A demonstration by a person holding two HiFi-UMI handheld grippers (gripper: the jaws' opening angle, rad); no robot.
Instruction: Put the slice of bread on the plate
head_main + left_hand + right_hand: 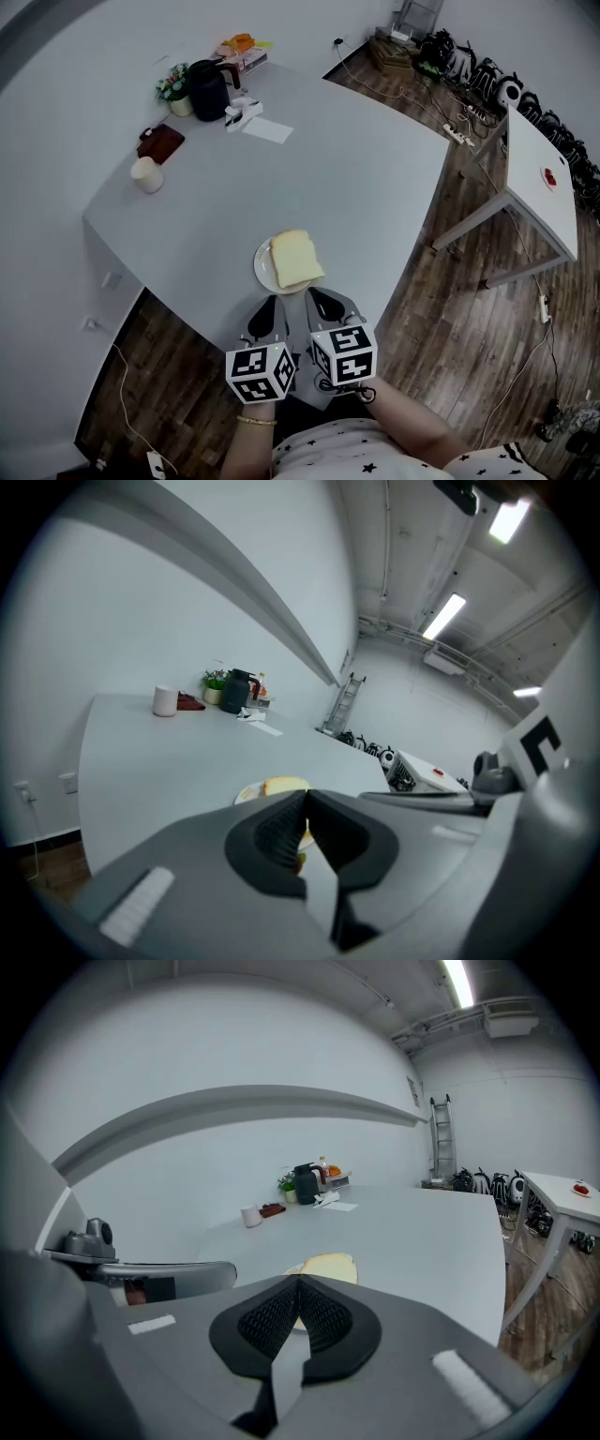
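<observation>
Holds the left gripper [270, 307] and the right gripper [319, 298] side by side at the near edge of the grey counter [356, 187], both aimed at the plate [262, 267] and tilted somewhat downward. Shows, in the left gripper view, that gripper's fingers [277, 832] pressed together at the tips with nothing pinched between them. Shows the same in the right gripper view: fingers [267, 1321] closed pad against pad, empty. Carries a marker cube [260, 372] on the left gripper and another [344, 354] on the right one, close to the person's body. Finds the slice of bread [296, 259] lying flat on the white plate, covering most of it and overhanging the rim on the right, with a crescent of plate bare on the left. Places plate and bread just beyond the fingertips, near the counter edge closest to the person, gripped by neither gripper. Farther off, well apart at the far corner of the counter: a black jug [208, 89], a small pot of flowers [173, 86] just beside it, a white cylinder [147, 174], a dark red flat thing [160, 142] and a white sheet of paper [267, 129]. Around the counter, a dark wooden floor [450, 309]. To the right, a second white table [525, 150] with a small red thing [548, 178] on it. On the left wrist, a bracelet [256, 421].
</observation>
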